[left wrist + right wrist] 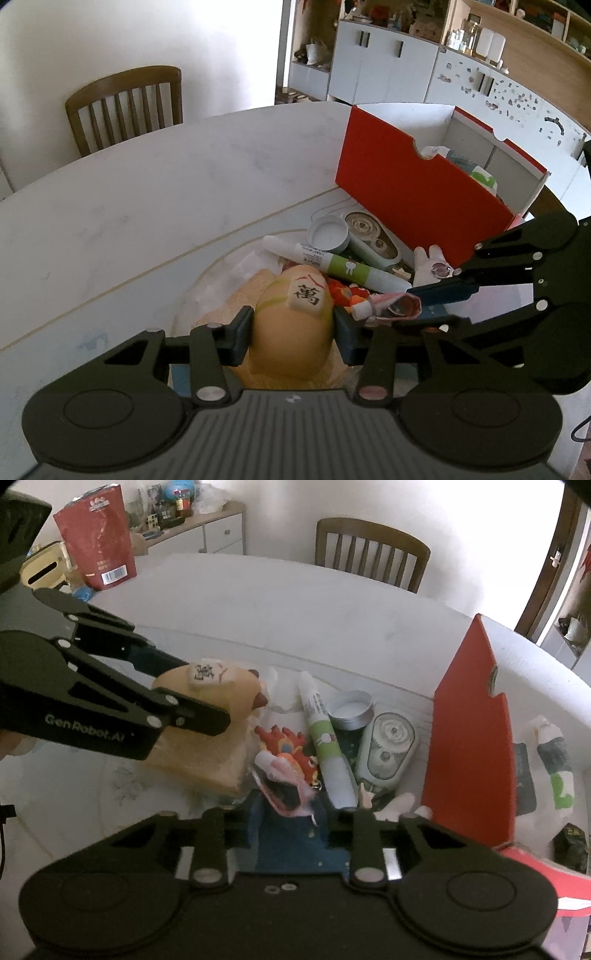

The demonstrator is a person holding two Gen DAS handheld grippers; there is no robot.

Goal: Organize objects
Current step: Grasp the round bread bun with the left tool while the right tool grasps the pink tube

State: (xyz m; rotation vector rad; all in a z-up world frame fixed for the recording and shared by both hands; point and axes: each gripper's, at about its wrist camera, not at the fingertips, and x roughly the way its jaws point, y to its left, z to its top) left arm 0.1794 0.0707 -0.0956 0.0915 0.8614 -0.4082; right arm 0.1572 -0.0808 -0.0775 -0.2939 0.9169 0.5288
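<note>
A tan bun-shaped toy (291,332) with a mahjong tile on top sits on a beige pad (207,768). My left gripper (293,332) is shut on its sides; in the right wrist view its fingers (199,716) clamp the toy (221,690). My right gripper (291,812) is shut on a small tube in a pink wrapper (280,786), and this wrapped tube (388,306) also shows in the left wrist view between the right gripper (410,304) tips. A red box (417,199) stands open at the right with tubes inside.
Between toy and box lie a white-green toothpaste tube (325,731), a round tin (351,709), a pale green geared dispenser (388,753) and a red dragon charm (288,746). A wooden chair (125,107) stands behind the white table (147,192). A red bag (96,535) stands far left.
</note>
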